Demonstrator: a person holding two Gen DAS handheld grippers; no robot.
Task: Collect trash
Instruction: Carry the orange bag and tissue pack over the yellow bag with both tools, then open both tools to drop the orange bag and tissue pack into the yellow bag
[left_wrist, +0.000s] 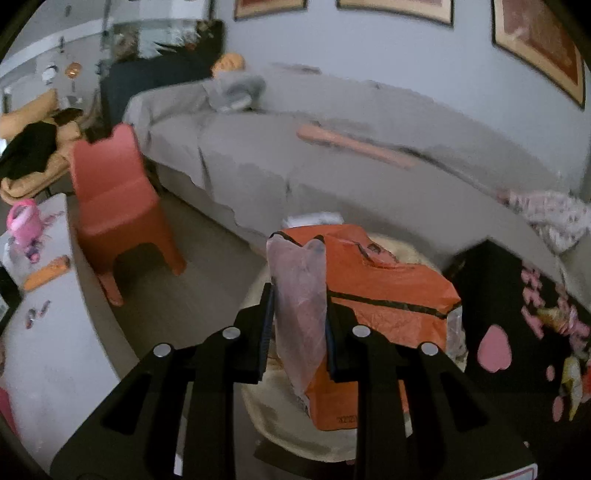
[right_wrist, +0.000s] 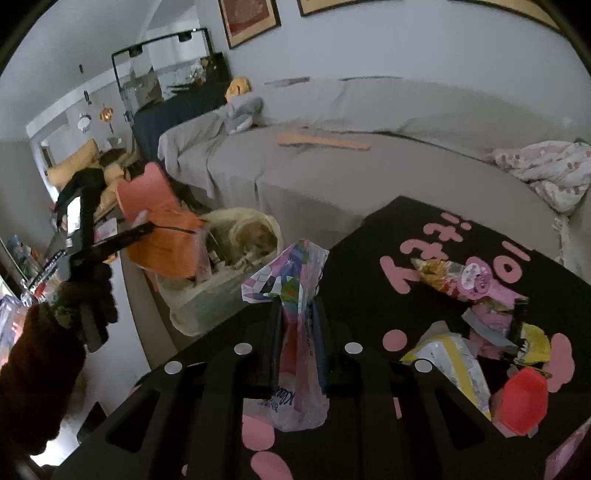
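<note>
Clearly light, limp stuff: the orange wrapper hung pinched in the left gripper over the trash bin, left of the black table. Right gripper was clamped on a crinkly plastic tissue packet. Loose wrappers lay at near right; edge pinches should suit them.
</note>
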